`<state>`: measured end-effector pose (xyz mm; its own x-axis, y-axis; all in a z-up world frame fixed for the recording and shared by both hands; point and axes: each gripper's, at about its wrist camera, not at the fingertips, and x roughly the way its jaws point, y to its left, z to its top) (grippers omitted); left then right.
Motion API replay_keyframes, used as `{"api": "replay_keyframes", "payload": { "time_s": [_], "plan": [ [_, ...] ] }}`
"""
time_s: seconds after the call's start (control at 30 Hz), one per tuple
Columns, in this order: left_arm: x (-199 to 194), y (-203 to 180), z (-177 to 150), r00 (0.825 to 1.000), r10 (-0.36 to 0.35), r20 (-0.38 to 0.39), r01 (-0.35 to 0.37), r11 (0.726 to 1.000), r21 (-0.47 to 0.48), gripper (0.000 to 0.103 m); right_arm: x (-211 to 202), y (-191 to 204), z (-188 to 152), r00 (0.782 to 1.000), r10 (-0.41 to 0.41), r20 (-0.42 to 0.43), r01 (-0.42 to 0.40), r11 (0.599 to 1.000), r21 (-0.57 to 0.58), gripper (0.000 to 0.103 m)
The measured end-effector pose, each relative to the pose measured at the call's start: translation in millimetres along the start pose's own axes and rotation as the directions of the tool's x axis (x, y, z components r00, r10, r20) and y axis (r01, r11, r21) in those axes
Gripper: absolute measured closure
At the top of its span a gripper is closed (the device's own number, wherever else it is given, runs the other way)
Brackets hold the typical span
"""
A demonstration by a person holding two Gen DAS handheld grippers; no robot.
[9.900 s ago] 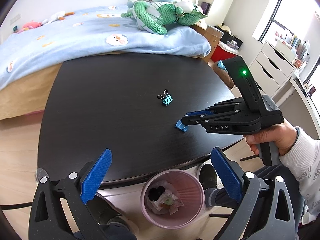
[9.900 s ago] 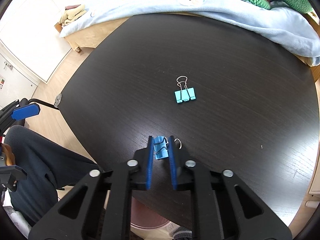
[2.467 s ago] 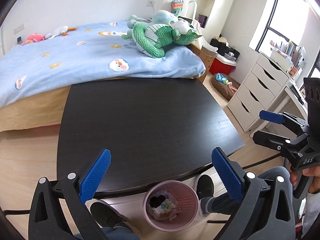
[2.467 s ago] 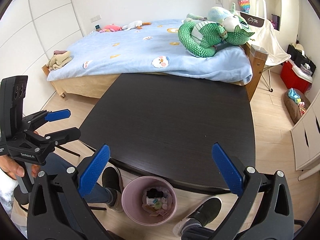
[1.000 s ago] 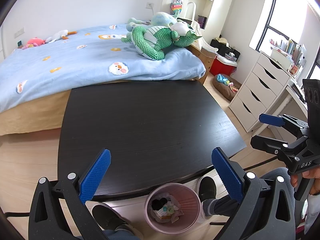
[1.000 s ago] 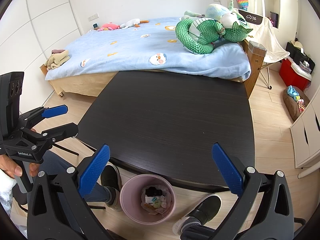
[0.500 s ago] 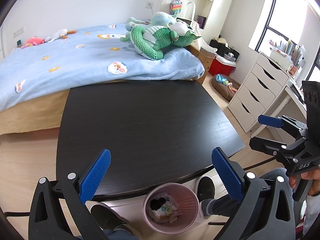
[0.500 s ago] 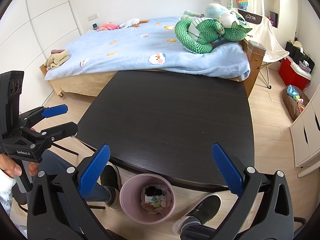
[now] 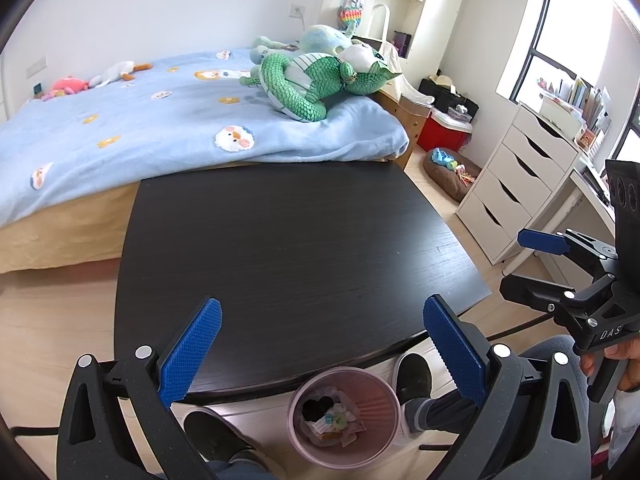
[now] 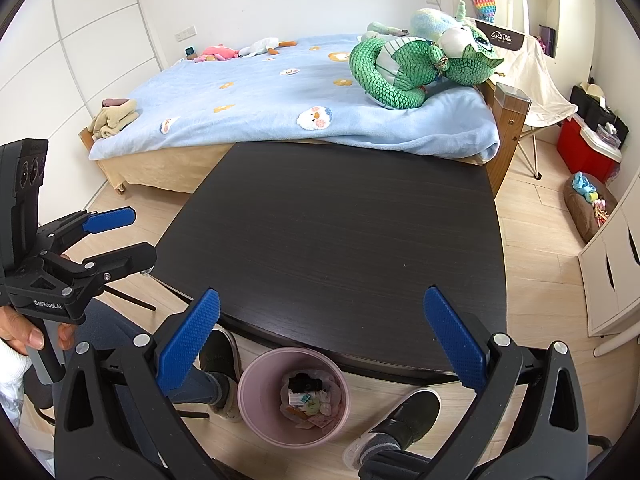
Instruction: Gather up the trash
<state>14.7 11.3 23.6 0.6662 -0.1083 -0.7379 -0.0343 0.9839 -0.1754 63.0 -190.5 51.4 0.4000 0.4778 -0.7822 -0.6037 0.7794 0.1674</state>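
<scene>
A pink trash bin [image 9: 345,416] stands on the floor under the near edge of the black table [image 9: 296,240]; it holds crumpled paper, a black item and small scraps. It also shows in the right wrist view [image 10: 294,394]. My left gripper [image 9: 322,344] is open and empty, held above the table's near edge and the bin. My right gripper [image 10: 322,340] is open and empty, also above the near edge. Each gripper shows in the other's view, the right one [image 9: 538,264] at the table's right, the left one [image 10: 116,236] at its left. No trash shows on the table top.
A bed with a blue blanket [image 9: 160,120] and a green plush dragon [image 9: 316,80] stands behind the table. White drawers [image 9: 520,184] are at the right. The person's shoes [image 10: 394,420] and legs are beside the bin under the table.
Since ten seconds ago both blue binder clips are gone from the table, and the right gripper has opened. In the last second both grippers have barely moved.
</scene>
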Motion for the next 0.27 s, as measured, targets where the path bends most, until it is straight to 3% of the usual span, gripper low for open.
{"api": "replay_keyframes", "payload": {
  "time_s": [0.27],
  "plan": [
    [-1.6, -2.3, 0.4, 1.0, 0.018, 0.009, -0.018, 1.0, 0.013, 0.006, -2.8, -1.3, 0.6, 1.0, -0.006, 0.004, 0.006, 1.0, -0.006, 0.003]
  ]
}}
